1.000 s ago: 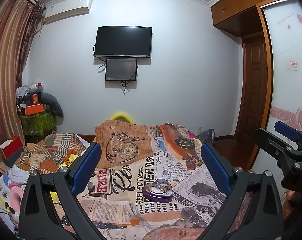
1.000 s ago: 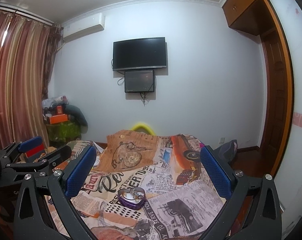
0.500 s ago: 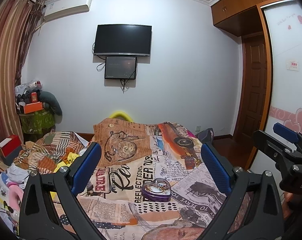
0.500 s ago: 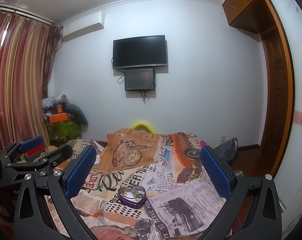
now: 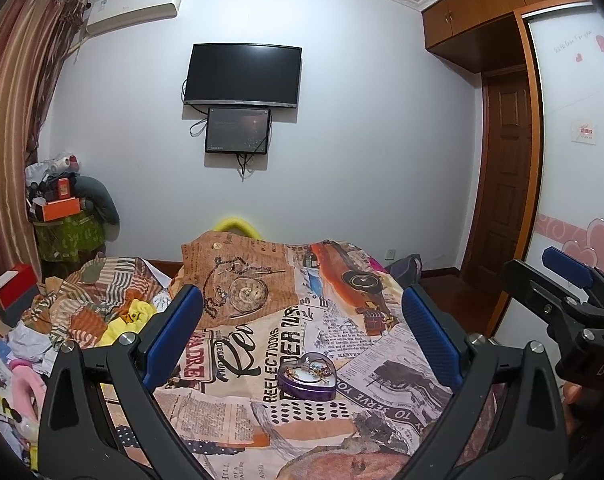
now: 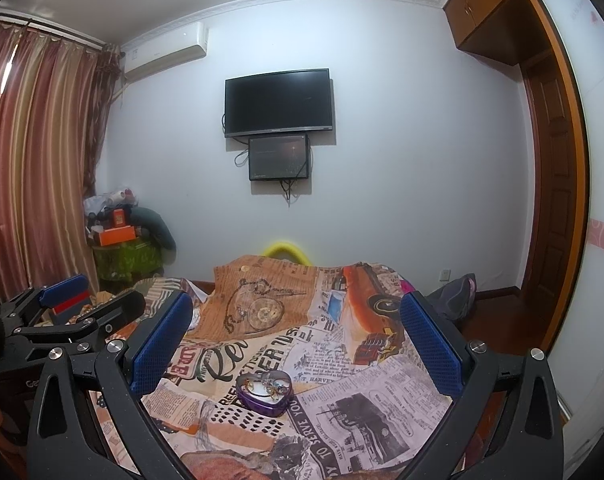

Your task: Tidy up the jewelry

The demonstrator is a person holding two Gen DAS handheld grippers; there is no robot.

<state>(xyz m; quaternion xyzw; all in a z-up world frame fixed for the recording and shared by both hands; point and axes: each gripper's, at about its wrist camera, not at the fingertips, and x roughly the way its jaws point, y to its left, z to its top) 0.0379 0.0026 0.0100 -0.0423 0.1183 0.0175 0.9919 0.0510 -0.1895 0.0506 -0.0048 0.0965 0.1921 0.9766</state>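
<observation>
A purple heart-shaped tin (image 5: 308, 378) sits open on the bed's newspaper-print cover (image 5: 261, 344), with gold and beaded jewelry tangled inside it. It also shows in the right wrist view (image 6: 265, 392). My left gripper (image 5: 302, 328) is open and empty, held above and behind the tin. My right gripper (image 6: 295, 336) is open and empty too, at about the same height. The right gripper shows at the right edge of the left wrist view (image 5: 566, 292), and the left gripper shows at the left of the right wrist view (image 6: 73, 312).
A pile of clothes and toys (image 5: 81, 312) lies on the bed's left side. A cluttered stand (image 5: 65, 224) is in the far left corner by the curtains. A TV (image 5: 241, 74) hangs on the far wall. A wooden door (image 5: 506, 176) and wardrobe stand at right.
Both grippers have tilted slightly, so the tin and bed sit a little higher in the views. Jaws stay open and the tin has not moved.
</observation>
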